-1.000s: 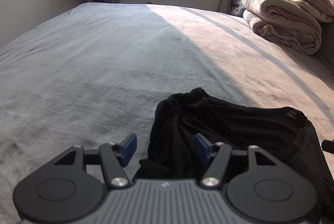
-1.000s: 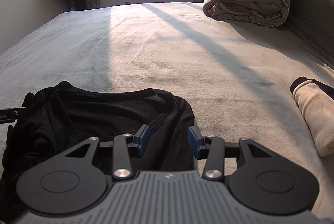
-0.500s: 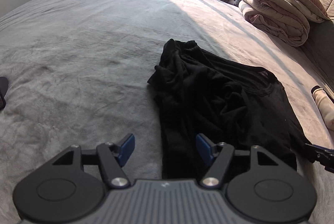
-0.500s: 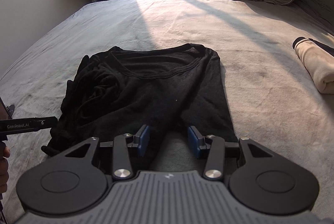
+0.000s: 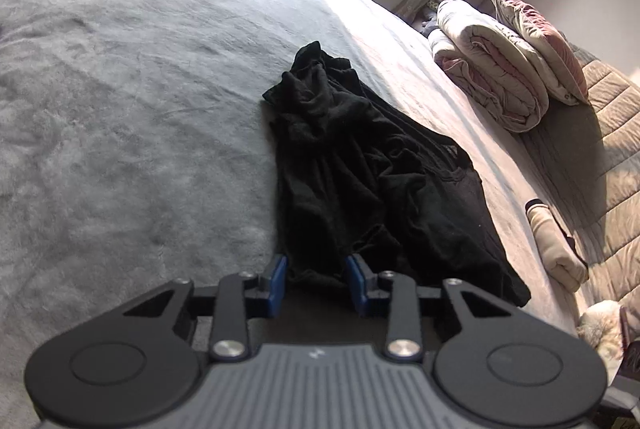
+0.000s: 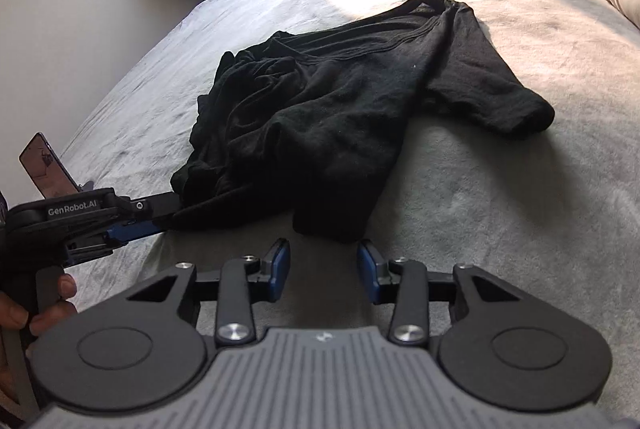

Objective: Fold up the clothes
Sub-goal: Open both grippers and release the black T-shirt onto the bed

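Our left gripper jaws have just been closing around the hem of the black shirt crumpled on the grey bedspread; our right gripper, also narrowing, gapes empty just short of it.

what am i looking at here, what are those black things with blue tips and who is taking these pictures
No robot: a person holds a gripper in each hand, and a camera on each looks along its jaws. One picture is from the left gripper, the other from the right gripper. A crumpled black shirt lies on a grey bed. The left jaws have just been closing with its hem between them; whether they pinch it is unclear. The right jaws, also closing, hold nothing.
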`<act>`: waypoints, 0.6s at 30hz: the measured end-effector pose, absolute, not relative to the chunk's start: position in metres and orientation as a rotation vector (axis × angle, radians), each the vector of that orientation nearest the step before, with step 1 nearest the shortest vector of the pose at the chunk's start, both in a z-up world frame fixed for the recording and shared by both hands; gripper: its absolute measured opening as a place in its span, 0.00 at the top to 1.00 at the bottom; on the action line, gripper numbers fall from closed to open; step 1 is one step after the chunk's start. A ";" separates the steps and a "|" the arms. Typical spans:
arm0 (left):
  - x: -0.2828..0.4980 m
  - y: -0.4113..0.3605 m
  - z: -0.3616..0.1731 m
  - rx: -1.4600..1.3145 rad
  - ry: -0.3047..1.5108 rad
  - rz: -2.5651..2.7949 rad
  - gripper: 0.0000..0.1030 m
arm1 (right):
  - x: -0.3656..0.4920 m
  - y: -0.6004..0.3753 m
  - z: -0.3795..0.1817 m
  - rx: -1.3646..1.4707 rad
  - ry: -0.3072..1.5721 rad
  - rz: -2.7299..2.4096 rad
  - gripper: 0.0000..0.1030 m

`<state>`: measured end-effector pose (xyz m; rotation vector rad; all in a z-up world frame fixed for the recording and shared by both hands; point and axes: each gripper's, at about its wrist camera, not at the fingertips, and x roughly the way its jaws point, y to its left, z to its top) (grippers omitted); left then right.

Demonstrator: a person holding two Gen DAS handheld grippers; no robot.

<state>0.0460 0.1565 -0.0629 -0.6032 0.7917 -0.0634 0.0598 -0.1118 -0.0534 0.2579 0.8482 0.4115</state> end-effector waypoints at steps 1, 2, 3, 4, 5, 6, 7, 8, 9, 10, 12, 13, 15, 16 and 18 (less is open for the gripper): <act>0.047 0.159 -0.066 -0.641 0.795 -0.062 0.76 | 0.062 -0.111 -0.053 0.261 0.838 0.415 0.64; 0.048 0.162 -0.069 -0.672 0.797 -0.061 0.86 | 0.064 -0.111 -0.053 0.272 0.832 0.416 0.70; 0.049 0.162 -0.070 -0.683 0.796 -0.059 0.89 | 0.066 -0.113 -0.054 0.299 0.835 0.412 0.81; 0.050 0.163 -0.071 -0.694 0.795 -0.057 0.95 | 0.070 -0.116 -0.056 0.330 0.843 0.406 0.86; 0.050 0.164 -0.071 -0.704 0.794 -0.056 0.96 | 0.072 -0.120 -0.057 0.367 0.850 0.398 0.93; 0.050 0.164 -0.070 -0.709 0.789 -0.056 0.97 | 0.074 -0.125 -0.058 0.406 0.854 0.388 0.96; 0.048 0.164 -0.068 -0.711 0.781 -0.058 0.97 | 0.075 -0.130 -0.057 0.429 0.851 0.376 0.96; 0.046 0.165 -0.064 -0.710 0.768 -0.066 0.97 | 0.075 -0.134 -0.055 0.442 0.842 0.364 0.96; 0.044 0.166 -0.061 -0.705 0.754 -0.070 0.97 | 0.074 -0.139 -0.050 0.446 0.824 0.354 0.96; 0.040 0.169 -0.056 -0.693 0.739 -0.072 0.97 | 0.072 -0.144 -0.044 0.446 0.803 0.348 0.96; 0.033 0.172 -0.050 -0.668 0.715 -0.075 0.97 | 0.069 -0.155 -0.032 0.449 0.761 0.335 0.97; 0.030 0.175 -0.047 -0.663 0.707 -0.076 0.97 | 0.068 -0.161 -0.026 0.454 0.741 0.331 0.97; 0.024 0.180 -0.041 -0.653 0.693 -0.079 0.97 | 0.064 -0.176 -0.013 0.462 0.700 0.312 0.98; 0.022 0.183 -0.039 -0.647 0.691 -0.085 0.98 | 0.063 -0.183 -0.008 0.467 0.685 0.299 0.99; 0.017 0.189 -0.034 -0.639 0.689 -0.098 0.98 | 0.061 -0.199 0.000 0.483 0.660 0.277 0.99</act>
